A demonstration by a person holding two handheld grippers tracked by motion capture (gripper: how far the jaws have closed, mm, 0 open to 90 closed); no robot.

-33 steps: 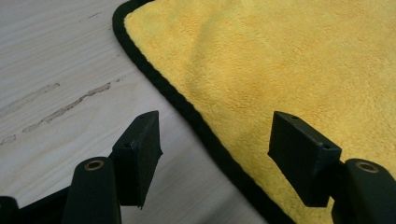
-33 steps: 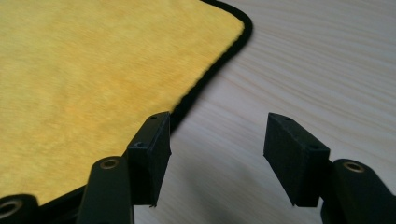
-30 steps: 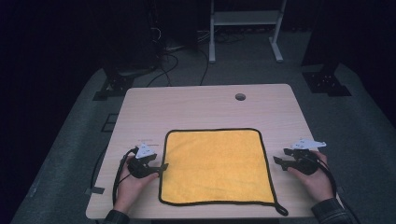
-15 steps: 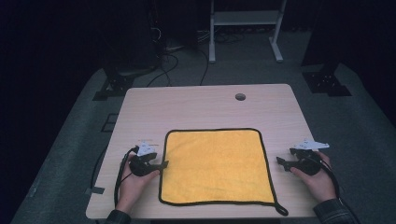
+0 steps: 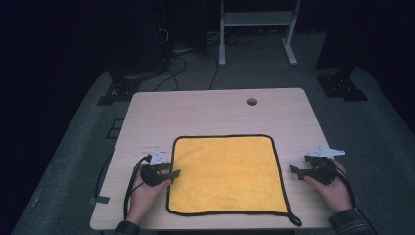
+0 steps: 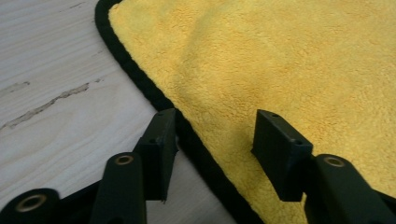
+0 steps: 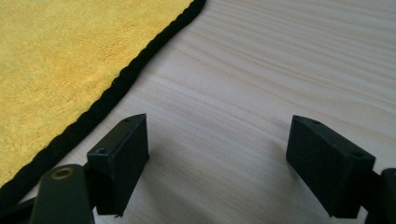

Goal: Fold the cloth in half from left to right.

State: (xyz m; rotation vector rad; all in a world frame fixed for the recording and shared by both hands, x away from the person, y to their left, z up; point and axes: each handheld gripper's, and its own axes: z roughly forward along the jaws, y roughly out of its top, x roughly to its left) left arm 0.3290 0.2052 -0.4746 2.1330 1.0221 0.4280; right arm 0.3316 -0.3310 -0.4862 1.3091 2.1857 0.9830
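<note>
The left gripper's [image 6: 212, 156] fingers [image 6: 159, 149], just closing, are set astride the yellow towel's [image 5: 225, 174] black edge without pinching; the right gripper's [image 7: 231, 168] fingers, just opening, are spread wide over bare table [image 5: 215, 110].

Room: dim, floor and background nearly black beyond the pale wooden table [image 5: 215, 110], lit from above.
Brightest area: square yellow terry cloth with black piping [image 5: 225, 174], vivid but not overexposed.
High view: soft and grainy, fine detail lost around both hands, corners falling into darkness.
Shadows: faint, diffuse, no hard edges on the tabletop.
Left gripper view: cloth pile [image 6: 280, 60] crisp mid-frame, black jaws at the bottom edge softer.
Right gripper view: wood grain [image 7: 289, 70] sharp, mild sheen, soft shadows under the jaws, no glare.
Distortion: slight wide-angle stretch at the close-up edges.
</note>
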